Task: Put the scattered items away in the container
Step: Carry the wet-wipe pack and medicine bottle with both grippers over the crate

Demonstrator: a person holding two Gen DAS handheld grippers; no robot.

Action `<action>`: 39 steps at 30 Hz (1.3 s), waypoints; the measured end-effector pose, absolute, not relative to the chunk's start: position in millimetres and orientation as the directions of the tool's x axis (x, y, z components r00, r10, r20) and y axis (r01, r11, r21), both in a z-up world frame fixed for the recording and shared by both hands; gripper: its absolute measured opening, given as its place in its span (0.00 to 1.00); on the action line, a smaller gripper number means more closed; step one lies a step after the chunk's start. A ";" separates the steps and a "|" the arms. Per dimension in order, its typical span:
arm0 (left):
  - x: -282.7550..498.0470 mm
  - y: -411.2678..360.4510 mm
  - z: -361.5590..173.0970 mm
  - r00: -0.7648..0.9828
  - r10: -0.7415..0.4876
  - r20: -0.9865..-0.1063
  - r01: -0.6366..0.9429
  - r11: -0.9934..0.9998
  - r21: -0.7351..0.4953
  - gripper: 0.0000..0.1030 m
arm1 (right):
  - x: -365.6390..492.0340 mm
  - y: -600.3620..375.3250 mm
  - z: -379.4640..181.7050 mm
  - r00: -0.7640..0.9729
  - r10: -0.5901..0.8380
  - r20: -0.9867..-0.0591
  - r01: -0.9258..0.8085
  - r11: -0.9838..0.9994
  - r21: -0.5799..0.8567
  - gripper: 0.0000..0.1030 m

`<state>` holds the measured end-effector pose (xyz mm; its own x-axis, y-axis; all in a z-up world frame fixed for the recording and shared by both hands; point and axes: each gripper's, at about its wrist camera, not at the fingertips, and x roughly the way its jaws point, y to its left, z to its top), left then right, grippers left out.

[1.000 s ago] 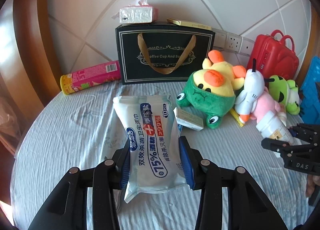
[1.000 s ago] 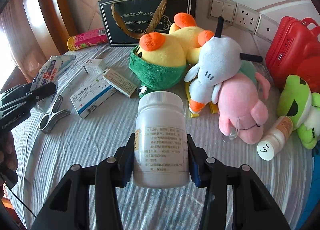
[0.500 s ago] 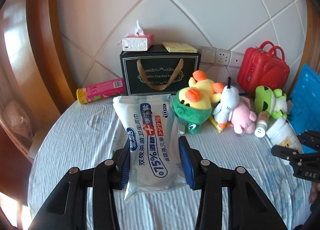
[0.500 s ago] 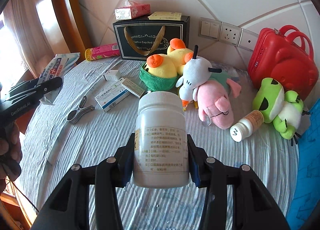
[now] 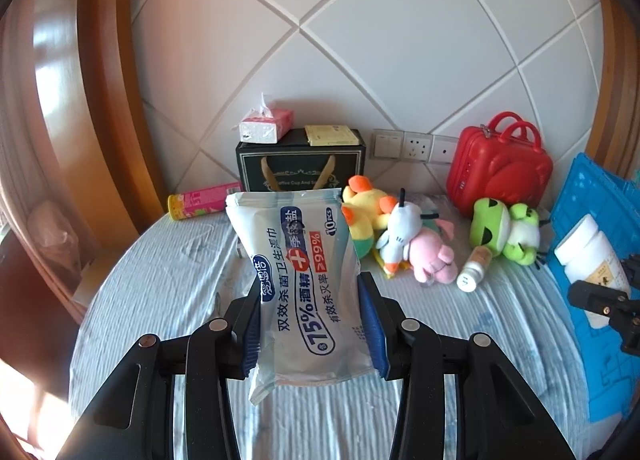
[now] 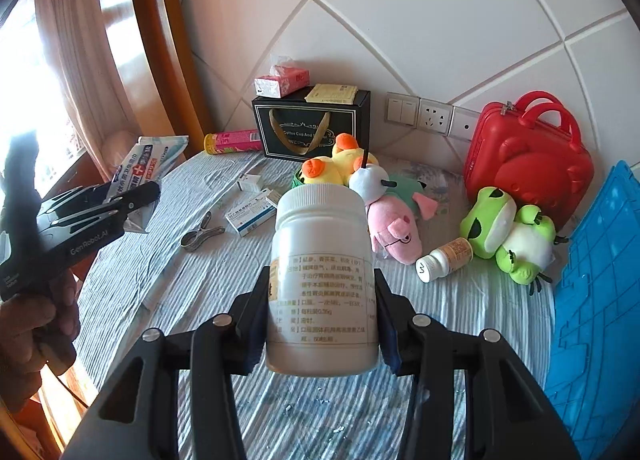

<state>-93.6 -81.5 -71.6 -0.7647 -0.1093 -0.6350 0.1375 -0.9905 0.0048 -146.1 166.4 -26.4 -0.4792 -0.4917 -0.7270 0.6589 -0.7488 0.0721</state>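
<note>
My left gripper [image 5: 310,316] is shut on a pale blue pack of alcohol wipes [image 5: 304,272], held upright high above the bed. My right gripper [image 6: 322,312] is shut on a large white pill jar [image 6: 322,280] with a printed label. From the right wrist view the left gripper [image 6: 120,200] and its wipes pack [image 6: 144,164] hang at the far left, a hand under them. In the left wrist view the jar [image 5: 592,256] shows at the right edge before the blue crate [image 5: 596,220]. A small pill bottle [image 6: 444,258], medicine boxes [image 6: 250,216] and a metal clip [image 6: 200,236] lie on the bedspread.
Plush toys [image 6: 394,216] and a green frog [image 6: 508,236] lie mid-bed. A red case [image 6: 528,156], a black gift bag [image 6: 308,128] with a tissue box [image 6: 282,80], a pink tube [image 6: 234,140] and wall sockets [image 6: 434,116] line the back. The blue crate [image 6: 600,280] stands right.
Both grippers have risen and drawn back from the bed, each keeping its hold. The bed and toys look smaller and farther, and the blue crate has come into view at the right.
</note>
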 end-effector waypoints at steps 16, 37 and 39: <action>-71.5 34.6 -0.9 -0.821 -0.129 -0.556 0.136 -0.990 0.029 0.41 | -126.1 299.5 41.7 -0.514 -0.559 -0.651 0.673 -0.733 0.098 0.43; -100.7 260.1 69.8 -0.875 0.114 -0.470 -0.154 -0.987 0.048 0.41 | -127.3 491.4 99.4 -0.671 -0.499 -0.548 0.534 -0.839 0.110 0.43; -102.4 280.3 73.7 -0.874 0.140 -0.465 -0.185 -0.981 0.052 0.41 | -125.4 508.3 102.7 -0.683 -0.489 -0.543 0.516 -0.849 0.116 0.43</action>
<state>-102.4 280.3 73.7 -0.8741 0.1398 -0.4653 -0.1849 -0.9814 0.0525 -125.4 508.3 102.7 -0.6828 -0.4890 -0.5428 0.5158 -0.8488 0.1158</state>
